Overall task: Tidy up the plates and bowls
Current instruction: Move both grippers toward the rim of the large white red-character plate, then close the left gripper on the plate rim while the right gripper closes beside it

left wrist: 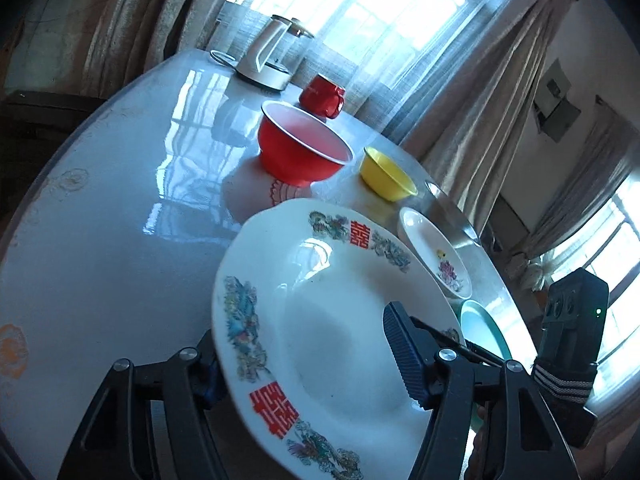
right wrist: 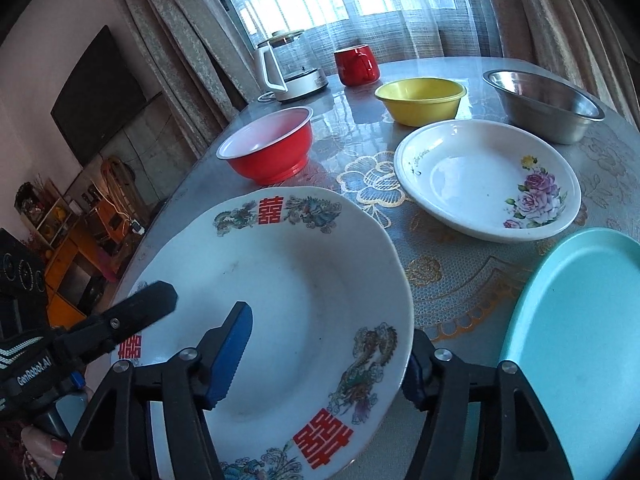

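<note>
A: We are holding the wide white ceramic plate with dragon motifs and red double-happiness characters (right wrist: 280, 300) above the near edge of the round glass-topped table (left wrist: 120, 200), tilted, its face turned up toward us.

B: Both tongs are grasping it: the left gripper (left wrist: 304, 364) is pinching one side of the rim, the right gripper (right wrist: 324, 360) the opposite side (one finger over the well, one under).

A: Its two red characters are lying along the line running away from us, toward the red plastic bowl with a white inside (right wrist: 266, 144).

B: We are seeing the flowered white dish (right wrist: 486, 178) and the turquoise oval plate (right wrist: 580, 340) resting to its right.
</note>
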A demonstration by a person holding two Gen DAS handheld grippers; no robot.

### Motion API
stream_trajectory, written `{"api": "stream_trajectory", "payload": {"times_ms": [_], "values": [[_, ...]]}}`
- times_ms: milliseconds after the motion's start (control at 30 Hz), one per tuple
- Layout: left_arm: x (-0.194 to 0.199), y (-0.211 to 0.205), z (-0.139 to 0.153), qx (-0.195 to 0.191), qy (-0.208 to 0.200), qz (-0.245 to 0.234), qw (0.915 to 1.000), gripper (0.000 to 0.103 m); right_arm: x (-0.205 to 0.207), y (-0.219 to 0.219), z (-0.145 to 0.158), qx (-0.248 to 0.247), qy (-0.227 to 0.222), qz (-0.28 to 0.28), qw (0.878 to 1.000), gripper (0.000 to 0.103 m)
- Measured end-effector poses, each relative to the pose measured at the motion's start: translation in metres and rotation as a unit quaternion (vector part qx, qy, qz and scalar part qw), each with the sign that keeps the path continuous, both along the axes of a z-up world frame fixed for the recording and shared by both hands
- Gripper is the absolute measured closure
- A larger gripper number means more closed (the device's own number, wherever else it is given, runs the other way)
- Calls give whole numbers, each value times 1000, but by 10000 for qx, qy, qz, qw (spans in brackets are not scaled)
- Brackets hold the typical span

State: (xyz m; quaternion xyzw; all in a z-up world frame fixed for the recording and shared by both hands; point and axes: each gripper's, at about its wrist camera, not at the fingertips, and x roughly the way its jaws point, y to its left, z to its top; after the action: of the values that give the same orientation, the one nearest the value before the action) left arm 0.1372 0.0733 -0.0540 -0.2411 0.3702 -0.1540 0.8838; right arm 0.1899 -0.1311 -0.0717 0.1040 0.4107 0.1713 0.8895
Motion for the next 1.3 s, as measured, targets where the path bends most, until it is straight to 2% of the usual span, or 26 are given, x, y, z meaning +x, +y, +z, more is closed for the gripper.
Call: {"api": "stream_trajectory", "payload": {"times_ms": [100, 200, 333, 600, 700, 800, 1033, 1133, 1300], "values": [[3, 1, -4, -81, 94, -32, 9999, 43, 0, -3, -1, 82, 10, -16, 10000, 40], [3, 4, -5, -141, 133, -4, 9998, 46, -1, -2, 0, 58, 9, -18, 10000, 40], [3, 3, -6, -158, 133, -2, 9998, 46, -1, -8, -2, 263, 24, -75, 9996, 45], [3, 6, -7, -287, 148, 7, 9995, 48, -8, -14, 1, 399, -31, -73, 9992, 47], [3, 6, -7, -278, 161, 11, 9995, 51, -9, -18, 3, 292, -35, -105, 9995, 47], [3, 8, -7, -280, 189, 61, 9994, 56, -2, -23, -1, 424, 44, -121, 9990, 47], [2, 11, -8, -269, 235, 118, 9993, 64, 4, -9, -2, 394, 45, -25, 9992, 46], [0, 10, -8, -195, 255, 99, 9994, 66, 7, -13, -4, 591, 69, -52, 9982, 46], [-2, 8, -7, -81, 273, 89, 9996, 69, 9, -13, -6, 608, 81, -58, 9981, 48]]}}
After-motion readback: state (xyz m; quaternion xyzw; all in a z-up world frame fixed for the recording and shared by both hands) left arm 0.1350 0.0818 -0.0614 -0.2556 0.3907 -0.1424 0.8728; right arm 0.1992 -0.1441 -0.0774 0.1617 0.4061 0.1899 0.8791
